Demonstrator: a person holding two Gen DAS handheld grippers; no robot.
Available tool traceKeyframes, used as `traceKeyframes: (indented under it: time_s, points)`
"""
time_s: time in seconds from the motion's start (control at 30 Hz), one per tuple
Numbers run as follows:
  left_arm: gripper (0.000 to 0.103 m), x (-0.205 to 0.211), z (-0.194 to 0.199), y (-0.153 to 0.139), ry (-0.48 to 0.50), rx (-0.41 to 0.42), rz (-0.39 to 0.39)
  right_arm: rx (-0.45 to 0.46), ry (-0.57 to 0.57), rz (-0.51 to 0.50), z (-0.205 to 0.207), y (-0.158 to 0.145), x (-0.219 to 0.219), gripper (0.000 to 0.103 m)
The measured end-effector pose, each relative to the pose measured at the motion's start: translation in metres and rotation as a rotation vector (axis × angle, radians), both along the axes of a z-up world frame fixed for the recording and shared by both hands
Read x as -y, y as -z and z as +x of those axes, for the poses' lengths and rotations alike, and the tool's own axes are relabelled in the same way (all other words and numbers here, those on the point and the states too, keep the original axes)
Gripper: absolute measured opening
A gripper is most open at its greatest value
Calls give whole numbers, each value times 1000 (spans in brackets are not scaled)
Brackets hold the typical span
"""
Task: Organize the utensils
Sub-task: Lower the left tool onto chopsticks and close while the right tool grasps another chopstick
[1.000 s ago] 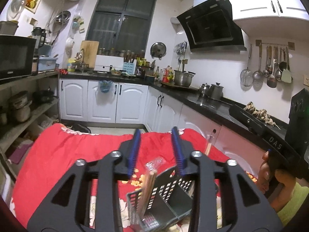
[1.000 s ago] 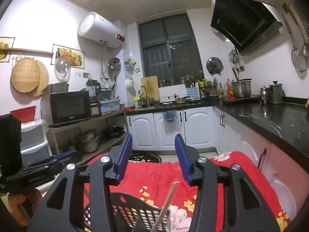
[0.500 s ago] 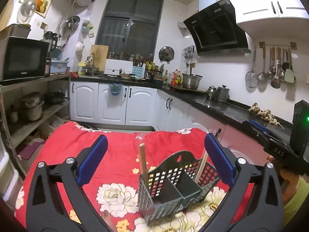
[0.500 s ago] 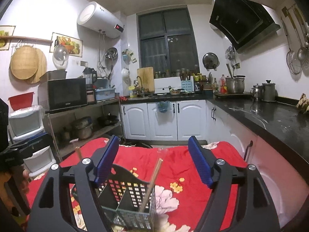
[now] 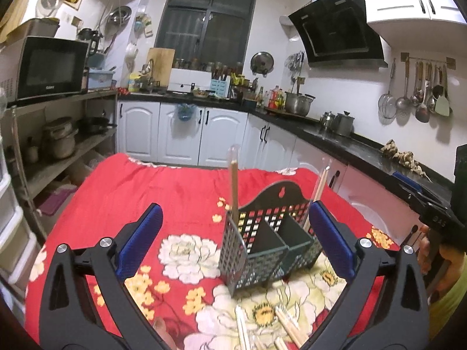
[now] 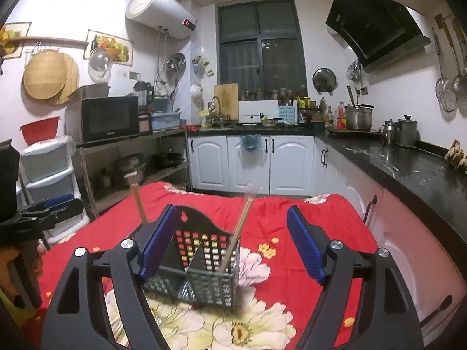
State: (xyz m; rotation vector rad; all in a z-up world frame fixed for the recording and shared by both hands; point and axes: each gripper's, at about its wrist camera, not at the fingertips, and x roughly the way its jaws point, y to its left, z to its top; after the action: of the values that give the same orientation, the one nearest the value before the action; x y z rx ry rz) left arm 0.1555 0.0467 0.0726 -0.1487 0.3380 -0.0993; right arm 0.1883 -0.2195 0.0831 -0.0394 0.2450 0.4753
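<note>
A dark green perforated utensil caddy (image 5: 268, 248) stands on the red floral tablecloth (image 5: 122, 192). A wrapped pair of chopsticks (image 5: 233, 186) stands upright in its left compartment, another pair (image 5: 316, 195) leans in its right one. More wrapped chopsticks (image 5: 262, 326) lie on the cloth near me. My left gripper (image 5: 236, 239) is open and empty, short of the caddy. In the right wrist view the caddy (image 6: 201, 265) holds the leaning chopsticks (image 6: 238, 230) and the upright pair (image 6: 138, 204). My right gripper (image 6: 230, 242) is open and empty above it.
A black countertop (image 6: 408, 172) runs along the right wall, with pots (image 6: 359, 119) on it. A metal shelf rack with a microwave (image 6: 109, 119) stands to the left. White cabinets (image 5: 181, 137) are beyond the table's far edge.
Both grippers opened and let go of a chopstick pair each, which now stand in the caddy. Both grippers have pulled back from the caddy.
</note>
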Motion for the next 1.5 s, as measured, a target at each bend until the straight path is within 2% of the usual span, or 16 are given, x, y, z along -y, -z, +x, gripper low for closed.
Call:
traceKeyframes:
  time_s: [0.27,0.57,0.77,1.03,1.27,1.33,1.4,1.43,1.5]
  points:
    - [93,-4,-17,15,-11,-38,-12,-63,-28,-61,-22,21,-10,75]
    - [93,-4,-25,38,-6,-122,-13,-212,-28,-108,-37,53,-14,75]
    - [93,-1,-23,63,1,-218,-7,-308,-16,-122,-42,78,-12,75]
    - [92,-6,-14,103,39,-397,-62,-419,-13,-138,-48,107,-9,75]
    - [92,3,-2,115,98,-467,-70,-483,-8,-158,-45,119,-6,75]
    - [87,5,6,116,117,-488,-64,-510,0,-151,-40,123,-5,73]
    - [78,7,14,118,139,-510,-73,-555,6,-137,-35,130,-3,69]
    - [75,7,20,122,160,-532,-100,-584,9,-129,-31,134,-1,68]
    - [63,6,28,126,182,-555,-138,-628,12,-118,-26,142,0,65]
